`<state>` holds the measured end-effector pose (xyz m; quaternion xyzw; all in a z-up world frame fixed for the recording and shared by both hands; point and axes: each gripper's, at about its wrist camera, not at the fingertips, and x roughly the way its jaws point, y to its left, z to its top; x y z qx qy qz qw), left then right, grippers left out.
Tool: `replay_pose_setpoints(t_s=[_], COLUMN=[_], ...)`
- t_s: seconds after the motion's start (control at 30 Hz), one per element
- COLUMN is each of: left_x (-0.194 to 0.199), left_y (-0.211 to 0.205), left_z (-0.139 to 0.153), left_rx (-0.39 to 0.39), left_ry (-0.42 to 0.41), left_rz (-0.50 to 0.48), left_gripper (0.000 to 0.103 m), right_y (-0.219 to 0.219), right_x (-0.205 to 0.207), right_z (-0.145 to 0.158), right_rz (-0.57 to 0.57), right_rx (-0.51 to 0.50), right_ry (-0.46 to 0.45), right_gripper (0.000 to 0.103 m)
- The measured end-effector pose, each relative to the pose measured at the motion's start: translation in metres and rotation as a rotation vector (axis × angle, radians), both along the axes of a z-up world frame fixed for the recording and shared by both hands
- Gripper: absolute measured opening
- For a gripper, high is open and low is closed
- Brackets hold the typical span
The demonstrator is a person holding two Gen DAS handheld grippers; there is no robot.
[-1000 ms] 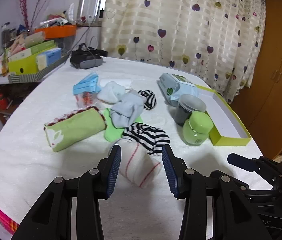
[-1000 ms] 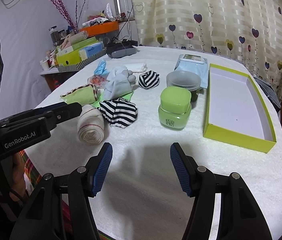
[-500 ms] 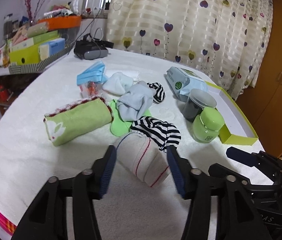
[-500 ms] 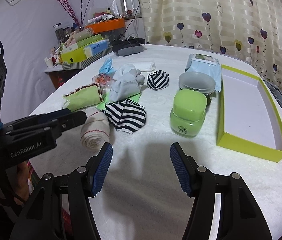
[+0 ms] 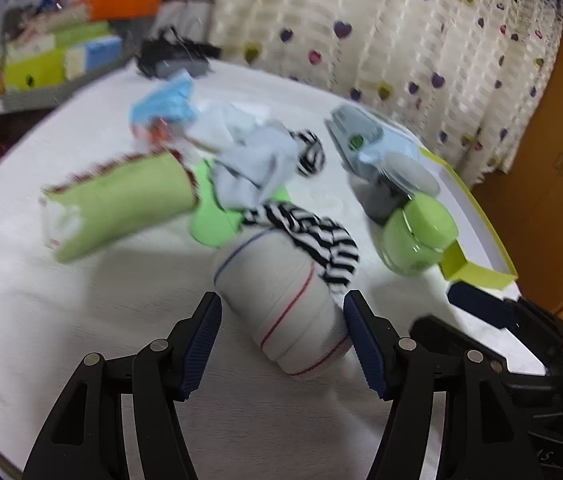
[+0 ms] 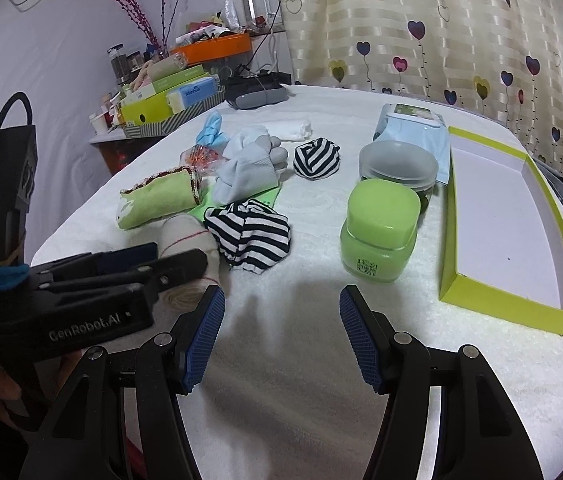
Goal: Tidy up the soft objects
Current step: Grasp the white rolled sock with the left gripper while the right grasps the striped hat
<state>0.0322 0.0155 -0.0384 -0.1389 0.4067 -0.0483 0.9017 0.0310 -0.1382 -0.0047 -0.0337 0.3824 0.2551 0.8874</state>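
A white rolled cloth with thin red and blue lines (image 5: 277,280) lies on the white table cover, between the fingers of my left gripper (image 5: 281,300). The jaws are opening, and the pads stand on either side of the roll without pressing on it. In the right wrist view the left gripper (image 6: 175,254) reaches over the same roll (image 6: 189,236). A black-and-white striped cloth (image 6: 249,236) touches the roll's far end. Beyond lie a green rolled towel (image 6: 157,198), a pale blue sock (image 6: 245,168) and a striped ball (image 6: 316,158). My right gripper (image 6: 281,300) is open over bare cover.
A green jar (image 6: 379,228) and a grey lidded container (image 6: 397,162) stand to the right of the cloths. A shallow yellow-green box (image 6: 505,304) lies at the far right, with a wipes pack (image 6: 409,120) behind. Cluttered shelves (image 6: 169,96) stand at the back left.
My left gripper has come forward and down onto the white roll, and its jaws have spread wider around it. The right gripper has barely shifted.
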Motion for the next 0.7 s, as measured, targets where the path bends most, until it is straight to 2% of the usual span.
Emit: replay_pose_setpoints(t_s=[0.1, 0.2, 0.33, 0.43, 0.7], left_x=[0.003, 0.001, -0.003, -0.01, -0.026], left_y=[0.001, 0.002, 0.007, 0.018, 0.054], left_z=[-0.005, -0.002, -0.001, 0.006, 0.02], left_rx=[-0.032, -0.036, -0.044, -0.027, -0.02], left_ry=[0.01, -0.014, -0.029, -0.05, -0.114], left_rz=[-0.012, -0.022, -0.024, 0.01, 0.083], left_gripper=[0.064, 0.057, 0.051, 0.048, 0.047], right_y=[0.001, 0.001, 0.003, 0.009, 0.041], right_x=[0.002, 0.003, 0.009, 0.011, 0.025], right_z=[0.001, 0.002, 0.004, 0.005, 0.001], right_rz=[0.0, -0.001, -0.003, 0.003, 0.048], right_rx=[-0.002, -0.006, -0.01, -0.013, -0.039], right_ry=[-0.003, -0.007, -0.009, -0.01, -0.007], right_gripper=[0.061, 0.061, 0.061, 0.061, 0.061])
